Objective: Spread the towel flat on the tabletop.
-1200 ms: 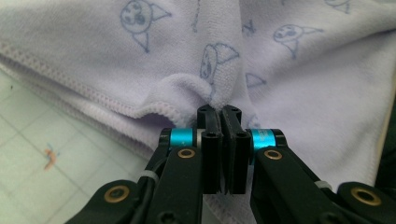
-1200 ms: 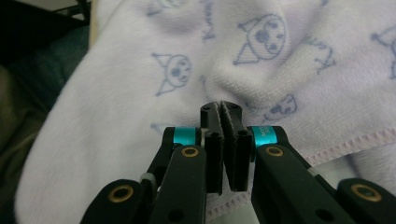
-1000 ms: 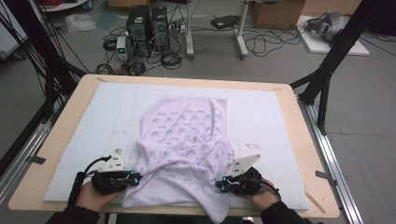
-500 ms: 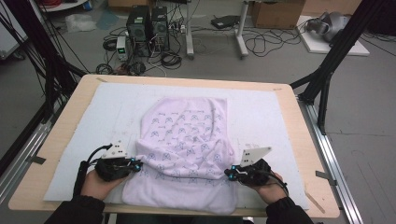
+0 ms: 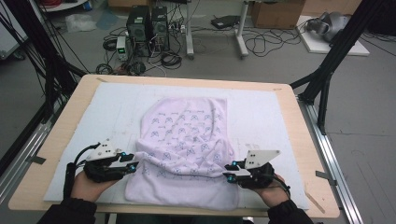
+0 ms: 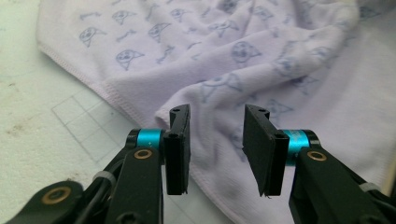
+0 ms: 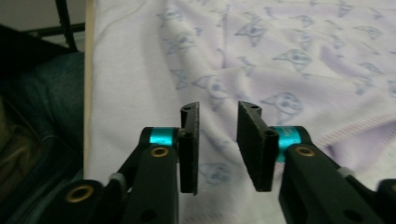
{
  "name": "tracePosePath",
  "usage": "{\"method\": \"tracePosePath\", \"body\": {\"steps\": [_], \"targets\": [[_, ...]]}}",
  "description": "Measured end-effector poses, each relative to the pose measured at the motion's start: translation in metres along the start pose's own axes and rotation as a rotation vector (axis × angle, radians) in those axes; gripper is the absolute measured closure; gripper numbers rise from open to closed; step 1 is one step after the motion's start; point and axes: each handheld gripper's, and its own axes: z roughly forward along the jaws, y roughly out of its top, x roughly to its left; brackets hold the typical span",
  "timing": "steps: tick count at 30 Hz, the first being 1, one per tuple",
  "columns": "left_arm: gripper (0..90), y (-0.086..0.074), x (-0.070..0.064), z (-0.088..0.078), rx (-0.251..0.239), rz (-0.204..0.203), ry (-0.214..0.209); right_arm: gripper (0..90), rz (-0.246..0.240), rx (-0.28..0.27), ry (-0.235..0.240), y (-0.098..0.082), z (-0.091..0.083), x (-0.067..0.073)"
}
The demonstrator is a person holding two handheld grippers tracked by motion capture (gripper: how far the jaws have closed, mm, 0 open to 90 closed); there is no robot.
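One pale lilac garment (image 5: 187, 149) — printed, rumpled — folded across its middle.

A grey floor (image 5: 280, 65) lies beyond the wooden table (image 5: 299, 140). Behind the table's far edge stand two black computer towers (image 5: 148, 25) among tangled cables (image 5: 261, 44); black frame struts (image 5: 336, 56) flank it.

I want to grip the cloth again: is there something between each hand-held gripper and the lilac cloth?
Nothing visible. The left hand-held gripper and the right hand-held gripper are both open, just above the lilac cloth, with only air between.
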Motion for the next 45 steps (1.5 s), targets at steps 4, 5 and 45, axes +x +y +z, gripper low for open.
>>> {"method": "tracePosePath", "body": {"steps": [4, 5, 45], "targets": [[60.9, -0.002, -0.011, 0.012, 0.018, 0.034, -0.066, 59.9, -0.011, 0.029, 0.035, -0.001, 0.018, 0.005], [60.9, -0.003, -0.013, 0.017, 0.028, 0.043, -0.084, 59.3, -0.013, 0.038, 0.045, -0.002, 0.022, 0.005], [59.4, -0.013, -0.025, 0.042, 0.146, 0.085, -0.138, 56.5, -0.021, 0.133, 0.051, -0.006, 0.033, -0.001]]}}
